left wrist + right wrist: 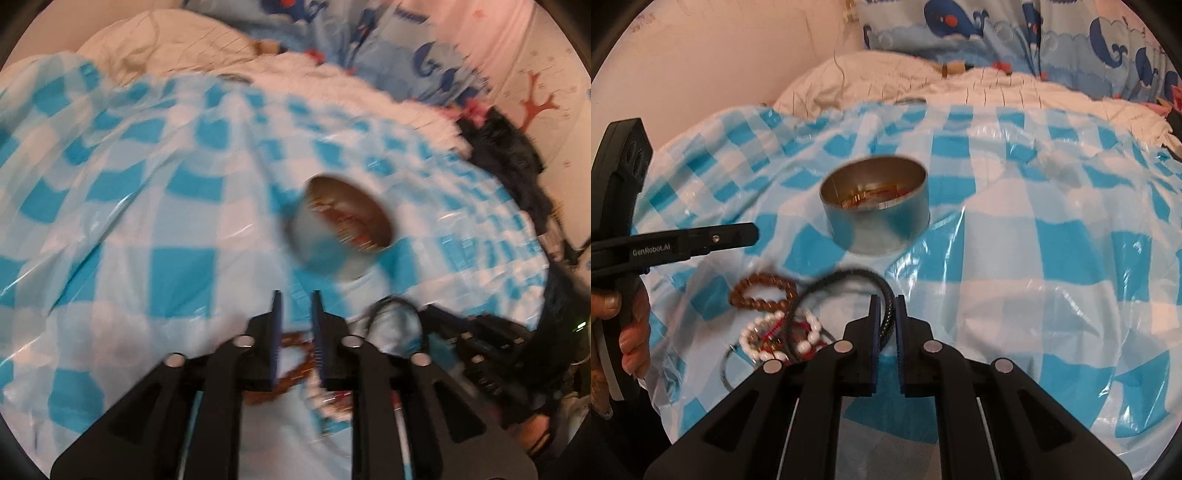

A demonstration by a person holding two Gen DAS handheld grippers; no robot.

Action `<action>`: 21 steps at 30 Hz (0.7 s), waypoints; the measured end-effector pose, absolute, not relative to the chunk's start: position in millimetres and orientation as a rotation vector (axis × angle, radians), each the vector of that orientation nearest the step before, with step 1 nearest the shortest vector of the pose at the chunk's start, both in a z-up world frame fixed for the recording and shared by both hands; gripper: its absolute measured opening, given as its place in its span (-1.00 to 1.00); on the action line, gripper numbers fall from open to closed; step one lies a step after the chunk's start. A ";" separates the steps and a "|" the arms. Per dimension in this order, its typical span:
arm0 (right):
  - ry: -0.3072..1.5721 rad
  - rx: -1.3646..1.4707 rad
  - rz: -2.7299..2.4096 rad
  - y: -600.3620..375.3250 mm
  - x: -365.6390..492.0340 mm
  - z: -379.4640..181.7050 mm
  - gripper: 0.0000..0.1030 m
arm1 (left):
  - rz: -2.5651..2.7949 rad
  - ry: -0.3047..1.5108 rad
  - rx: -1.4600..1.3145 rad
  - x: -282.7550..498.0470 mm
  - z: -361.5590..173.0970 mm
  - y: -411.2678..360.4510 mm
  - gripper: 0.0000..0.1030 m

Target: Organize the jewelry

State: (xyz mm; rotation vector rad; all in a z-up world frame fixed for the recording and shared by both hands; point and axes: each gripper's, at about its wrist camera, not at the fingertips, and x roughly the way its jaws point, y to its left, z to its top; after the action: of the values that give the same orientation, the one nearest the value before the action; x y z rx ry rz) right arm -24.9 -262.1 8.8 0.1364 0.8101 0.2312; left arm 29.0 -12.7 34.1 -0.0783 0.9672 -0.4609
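My worry is the black braided cord (882,295) dragging the bead pile (775,328) along or catching the tin's (875,214) rim, since its loop trails back into that tangle on the bed's checkered sheet (1034,258). My right tool (885,314) is clamped on the cord, angled low toward the tin. The left tool (297,317) hovers over brown beads (291,339), fingers slightly apart, apparently holding nothing, though blur hampers me.

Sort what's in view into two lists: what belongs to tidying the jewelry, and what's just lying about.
Belongs to the job:
- black cord, clamped in the right hand-held gripper
- brown bead bracelet
- white bead bracelet
- round tin, something already inside
- left hand-held gripper

Just lying about:
- checked plastic sheet
- whale pillows
- white duvet
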 end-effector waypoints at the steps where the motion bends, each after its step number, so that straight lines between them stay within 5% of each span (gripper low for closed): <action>1: 0.832 0.132 0.233 -260.2 -23.6 6.0 -0.64 | -0.438 0.971 -0.059 28.6 30.9 -9.2 -0.39; 3: 0.835 0.126 0.218 -259.7 -24.8 1.9 -0.13 | -0.409 0.993 -0.018 28.3 24.1 -3.8 -0.10; 8: 0.861 0.126 0.219 -257.7 -21.8 -7.1 -0.13 | -0.346 1.069 0.093 28.5 0.8 -3.5 0.15; 10: 0.874 0.115 0.235 -253.4 -19.4 -10.7 -0.31 | -0.339 1.088 0.148 27.4 -10.0 -8.2 0.15; 12: 0.869 0.083 0.230 -248.3 -19.9 -10.7 -0.56 | -0.365 1.083 0.158 25.0 -12.4 -11.5 -0.11; 13: 0.858 0.077 0.230 -247.7 -21.1 -9.2 -0.65 | -0.381 1.075 0.173 22.8 -10.6 -13.8 -0.56; 14: 0.849 0.080 0.241 -247.6 -21.9 -7.2 -0.77 | -0.395 1.070 0.184 21.1 -7.8 -15.9 -0.80; 21: 0.640 0.018 0.181 -247.6 -40.2 28.6 -0.83 | -0.538 0.923 -0.011 14.5 45.1 -17.0 -0.80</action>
State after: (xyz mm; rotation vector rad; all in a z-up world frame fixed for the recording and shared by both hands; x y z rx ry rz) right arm -40.2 -247.6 28.6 0.0177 0.6404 0.1809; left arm 14.5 -17.0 45.1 -0.0115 0.9227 -0.5377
